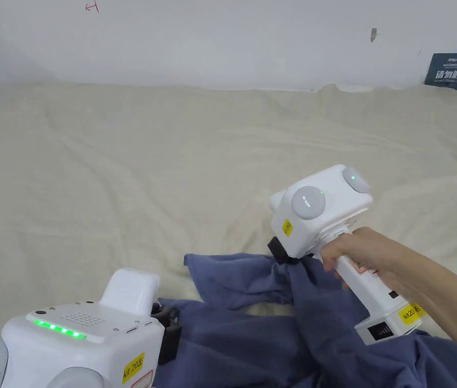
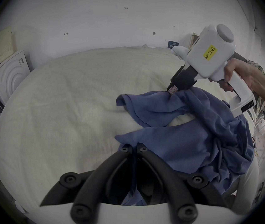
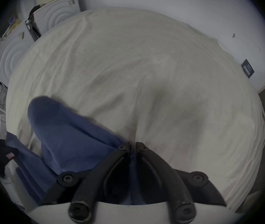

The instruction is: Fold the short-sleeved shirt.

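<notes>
A blue shirt lies crumpled at the near edge of a bed covered with a cream sheet. Both tools have hold of it. The left gripper has its jaws drawn together on an edge of the cloth, which runs down between them in the left gripper view. The right gripper is likewise clamped on a bunch of the fabric (a blue strip shows pinched between the two tips in its own view), and from there a fold of the shirt drapes away to the left. In the head view the right gripper sits farther out over the bed than the left gripper, held by a hand. Part of the shirt hangs off the bed's near side. A white wall stands behind the bed, with a dark sign leaning against it.
</notes>
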The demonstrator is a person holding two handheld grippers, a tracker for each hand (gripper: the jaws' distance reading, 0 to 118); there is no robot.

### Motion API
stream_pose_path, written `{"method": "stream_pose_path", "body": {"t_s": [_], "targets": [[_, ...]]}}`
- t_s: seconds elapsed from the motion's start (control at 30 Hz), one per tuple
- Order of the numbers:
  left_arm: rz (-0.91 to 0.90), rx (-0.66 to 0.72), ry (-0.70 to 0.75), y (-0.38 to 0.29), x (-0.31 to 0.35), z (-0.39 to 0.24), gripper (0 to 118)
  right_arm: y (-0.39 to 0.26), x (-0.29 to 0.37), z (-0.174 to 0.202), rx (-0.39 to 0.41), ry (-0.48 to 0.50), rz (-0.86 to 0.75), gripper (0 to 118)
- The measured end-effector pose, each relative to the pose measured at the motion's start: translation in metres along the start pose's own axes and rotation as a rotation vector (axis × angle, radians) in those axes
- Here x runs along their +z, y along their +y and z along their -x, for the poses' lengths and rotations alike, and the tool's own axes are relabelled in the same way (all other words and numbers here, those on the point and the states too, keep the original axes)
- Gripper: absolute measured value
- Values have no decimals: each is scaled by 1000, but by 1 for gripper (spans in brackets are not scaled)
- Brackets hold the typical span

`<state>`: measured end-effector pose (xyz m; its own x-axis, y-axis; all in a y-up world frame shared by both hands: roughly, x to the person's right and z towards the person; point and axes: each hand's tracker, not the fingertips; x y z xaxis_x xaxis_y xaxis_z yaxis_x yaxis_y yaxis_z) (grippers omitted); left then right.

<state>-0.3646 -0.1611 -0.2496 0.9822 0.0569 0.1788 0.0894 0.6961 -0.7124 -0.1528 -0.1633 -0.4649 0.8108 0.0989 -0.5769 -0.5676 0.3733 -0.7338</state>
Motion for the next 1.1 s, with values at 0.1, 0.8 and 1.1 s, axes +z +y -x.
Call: {"method": "stream_pose_path", "body": {"t_s": [0.1,0.8,1.1], "targets": [[-1,-4,2,1,4,-1,4,2,6,-4,27,-7,5,6],[-256,61,122,111,90,28,4,-120,292,-164,-501,-13,-507,6],[-416,37,175,183,150,19,4,-164,341,-212,-698,77,-648,6]]}}
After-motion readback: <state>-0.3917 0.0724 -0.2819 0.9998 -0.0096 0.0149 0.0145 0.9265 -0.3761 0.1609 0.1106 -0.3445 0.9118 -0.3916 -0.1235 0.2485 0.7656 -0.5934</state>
